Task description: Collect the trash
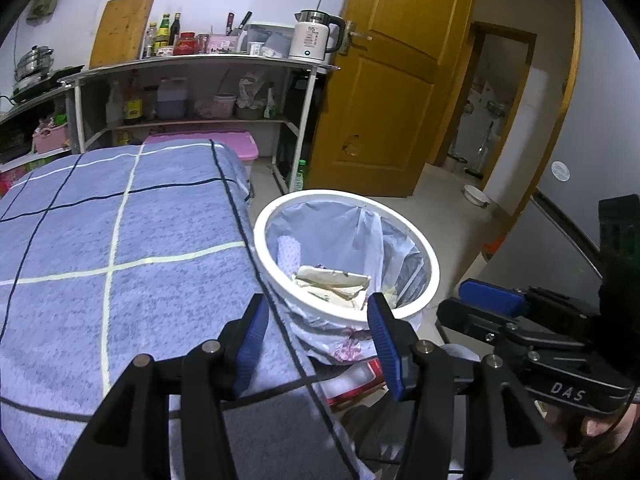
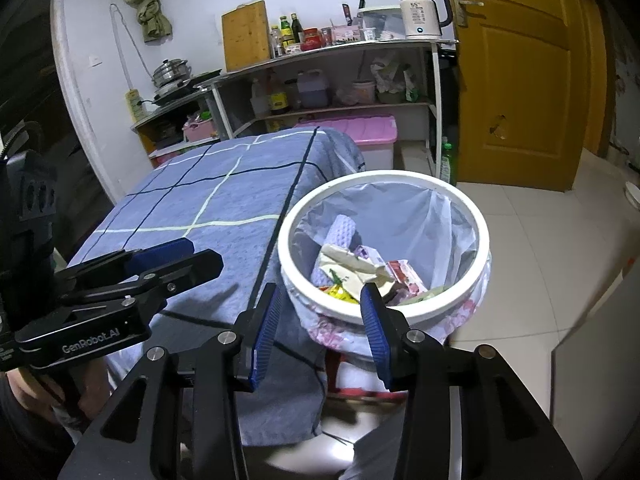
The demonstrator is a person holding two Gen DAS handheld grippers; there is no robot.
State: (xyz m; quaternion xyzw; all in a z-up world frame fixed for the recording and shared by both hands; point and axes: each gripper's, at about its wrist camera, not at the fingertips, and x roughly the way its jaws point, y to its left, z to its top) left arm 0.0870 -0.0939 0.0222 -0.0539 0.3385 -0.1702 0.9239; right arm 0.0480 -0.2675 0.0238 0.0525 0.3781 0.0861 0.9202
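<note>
The left gripper stands with its fingers apart and nothing between them. Past its right fingertip sits the trash bin, a white-rimmed bucket lined with a thin plastic bag. Inside it lie a torn cardboard piece and other scraps. Ahead of the left finger spreads a blue checked cloth draped over a table, its edge just beside the bin's rim.

The right gripper is likewise open and empty, both blue pads free of any contact. Straight beyond its fingertips is the same trash bin, with wrappers, a crumpled paper and a lavender textured cloth lying at the bottom. The right finger overlaps the near rim in this view; whether it touches cannot be told.

Each gripper shows in the other's camera: the right gripper lies off to the right of the left fingers, and the left gripper lies left of the right fingers, over the blue checked cloth.

Far beyond the fingers a shelf carries bottles and a white kettle, next to a yellow wooden door.
</note>
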